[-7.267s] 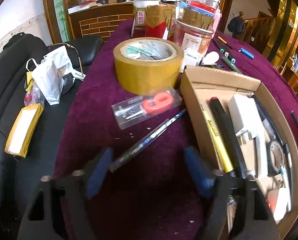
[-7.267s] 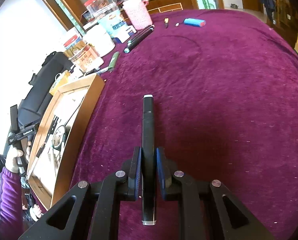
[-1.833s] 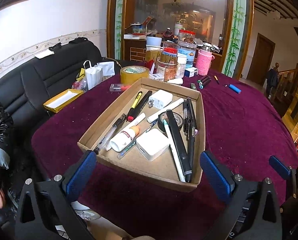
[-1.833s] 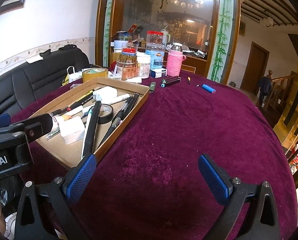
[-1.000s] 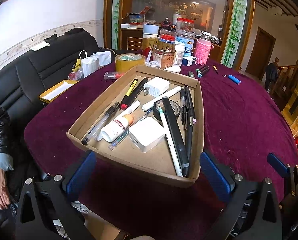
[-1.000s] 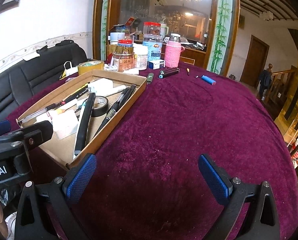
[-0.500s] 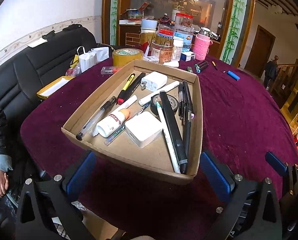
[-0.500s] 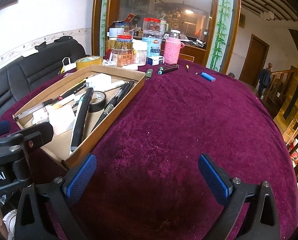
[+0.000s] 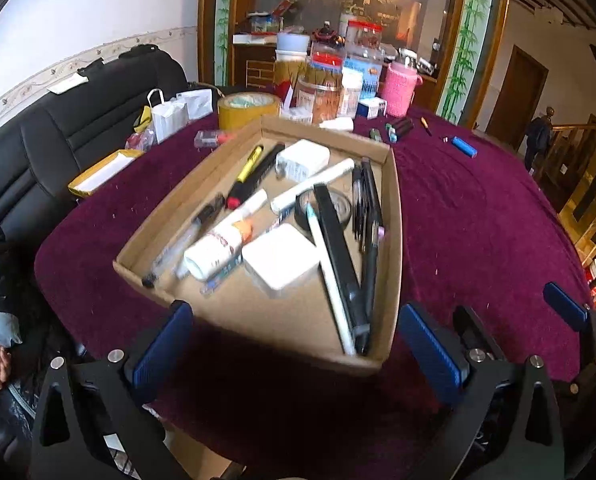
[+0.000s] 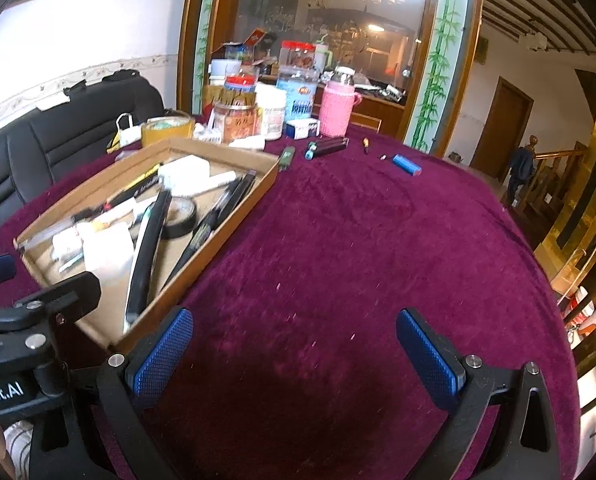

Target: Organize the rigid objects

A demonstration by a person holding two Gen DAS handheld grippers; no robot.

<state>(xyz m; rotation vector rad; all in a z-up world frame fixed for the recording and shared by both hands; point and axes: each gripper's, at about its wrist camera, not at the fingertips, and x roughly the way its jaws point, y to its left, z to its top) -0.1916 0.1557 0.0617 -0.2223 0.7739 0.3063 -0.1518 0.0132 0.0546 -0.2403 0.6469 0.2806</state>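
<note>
A shallow cardboard tray [image 9: 393, 216] on the purple tablecloth holds several pens and markers, a black tape roll [image 9: 339, 208], a long black marker [image 9: 337, 256], a white bottle [image 9: 214, 250] and two white blocks [image 9: 280, 260]. My left gripper [image 9: 294, 350] is open and empty, just in front of the tray's near corner. My right gripper [image 10: 294, 354] is open and empty over bare cloth, right of the tray [image 10: 222, 236]. Loose on the cloth lie a blue cylinder [image 10: 406, 164], dark markers [image 10: 327, 146] and a small pen [image 10: 365, 145].
A yellow tape roll [image 9: 248, 110], jars and a pink-sleeved bottle [image 9: 399, 88] stand at the table's far side. A clear case with a red part [image 9: 212, 138] lies left of the tray. A black sofa [image 9: 58, 132] with bags stands at the left.
Both grippers stay open and have moved slightly closer to the table. The tray looms a little larger in the left wrist view. Nothing on the table has moved.
</note>
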